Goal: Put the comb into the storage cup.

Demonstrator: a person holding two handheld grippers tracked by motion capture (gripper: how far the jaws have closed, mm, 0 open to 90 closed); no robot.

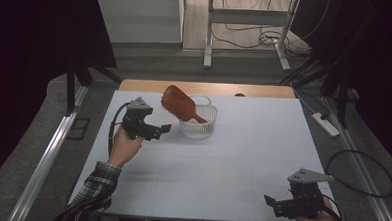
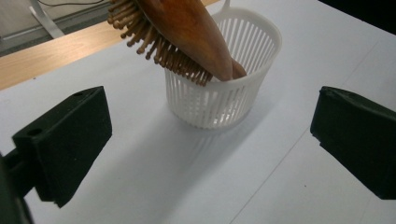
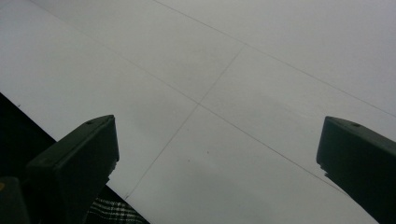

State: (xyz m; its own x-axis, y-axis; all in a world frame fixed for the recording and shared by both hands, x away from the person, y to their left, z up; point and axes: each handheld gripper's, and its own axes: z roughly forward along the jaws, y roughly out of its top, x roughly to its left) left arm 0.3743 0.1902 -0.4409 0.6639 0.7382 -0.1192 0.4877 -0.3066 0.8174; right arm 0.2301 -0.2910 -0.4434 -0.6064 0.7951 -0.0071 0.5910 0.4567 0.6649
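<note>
A brown wooden hairbrush (image 1: 178, 103) (image 2: 187, 35) leans in a white slotted basket (image 1: 203, 126) (image 2: 219, 98), handle down inside, bristled head sticking out up and to the left. The basket stands on the white table (image 1: 207, 161) toward the back. My left gripper (image 1: 164, 129) (image 2: 210, 144) hovers just left of the basket, open, with nothing between its jaws. My right gripper (image 1: 270, 201) (image 3: 215, 158) is open too, low over the table's front right corner, jaws pointing left over bare tabletop.
A wooden strip (image 1: 205, 88) runs along the table's far edge. A power strip (image 1: 325, 123) and cables (image 1: 366, 173) lie on the floor to the right. A metal desk frame (image 1: 247, 32) stands behind the table. A plaid sleeve (image 1: 98, 184) enters at bottom left.
</note>
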